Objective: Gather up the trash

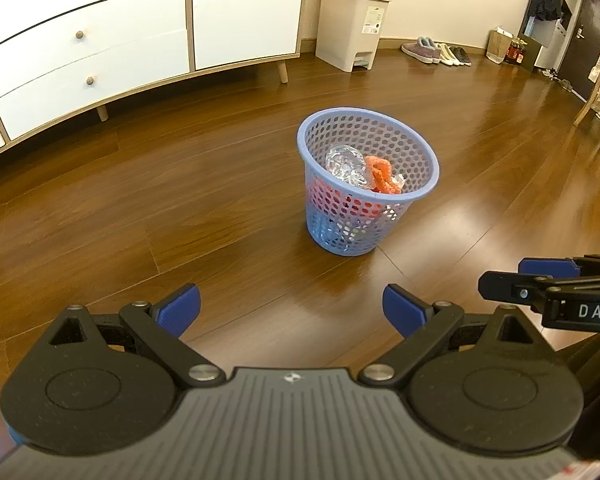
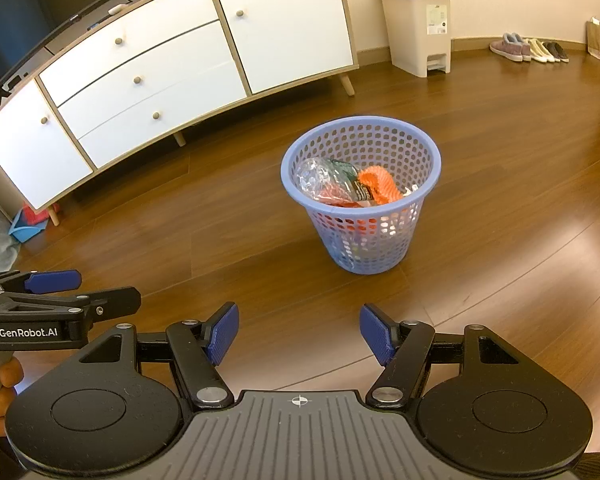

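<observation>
A blue perforated basket (image 1: 340, 216) (image 2: 380, 240) stands upright on the wooden floor, ahead of both grippers. Inside it lie a crushed clear plastic bottle (image 1: 342, 164) (image 2: 314, 174), orange foam netting (image 1: 382, 174) (image 2: 378, 184) and other wrappers. My left gripper (image 1: 291, 311) hovers above the floor, short of the basket, open with nothing between its blue pads. My right gripper (image 2: 299, 334) is likewise open and empty. Each gripper shows at the edge of the other's view: the right gripper (image 1: 540, 280) and the left gripper (image 2: 60, 292).
A white sideboard (image 1: 100, 40) (image 2: 160, 80) on wooden legs lines the wall at left. A cream pedal bin (image 1: 352, 24) (image 2: 420, 24) stands by the back wall, with shoes (image 1: 436, 50) (image 2: 528, 49) and a paper bag (image 1: 498, 46) further right. A blue and red item (image 2: 30, 222) lies under the sideboard's left end.
</observation>
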A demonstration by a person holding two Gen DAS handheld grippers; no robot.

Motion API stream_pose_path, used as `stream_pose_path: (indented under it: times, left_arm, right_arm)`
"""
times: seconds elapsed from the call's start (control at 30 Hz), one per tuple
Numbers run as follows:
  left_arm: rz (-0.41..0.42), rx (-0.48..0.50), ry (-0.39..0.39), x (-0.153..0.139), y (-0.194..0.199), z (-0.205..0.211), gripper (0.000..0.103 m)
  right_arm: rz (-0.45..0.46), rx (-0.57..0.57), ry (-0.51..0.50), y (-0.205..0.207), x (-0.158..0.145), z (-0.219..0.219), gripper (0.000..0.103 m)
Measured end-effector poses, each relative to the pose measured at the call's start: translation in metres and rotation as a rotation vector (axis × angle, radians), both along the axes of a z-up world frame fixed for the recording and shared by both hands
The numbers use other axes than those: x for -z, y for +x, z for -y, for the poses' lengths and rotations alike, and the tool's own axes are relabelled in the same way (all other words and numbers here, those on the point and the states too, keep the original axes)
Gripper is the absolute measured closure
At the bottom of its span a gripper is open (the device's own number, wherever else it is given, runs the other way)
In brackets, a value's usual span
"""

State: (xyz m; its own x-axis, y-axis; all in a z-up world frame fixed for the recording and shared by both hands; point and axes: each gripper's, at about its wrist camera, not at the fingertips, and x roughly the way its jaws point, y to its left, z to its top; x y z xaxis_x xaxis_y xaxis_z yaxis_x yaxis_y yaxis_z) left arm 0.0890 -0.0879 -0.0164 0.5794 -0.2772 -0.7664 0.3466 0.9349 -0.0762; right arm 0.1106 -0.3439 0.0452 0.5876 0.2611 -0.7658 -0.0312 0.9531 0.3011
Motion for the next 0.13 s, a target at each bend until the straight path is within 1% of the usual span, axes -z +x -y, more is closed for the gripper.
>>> stream_pose_path:
  times: [0.13]
  left_arm:
    - [-0.001,-0.003,0.007,0.0010,-0.0001,0.0003,0.007]
  right_arm:
    - [-0.002,-0.002,-0.002,-0.0015,0.0009,-0.0003,0.039]
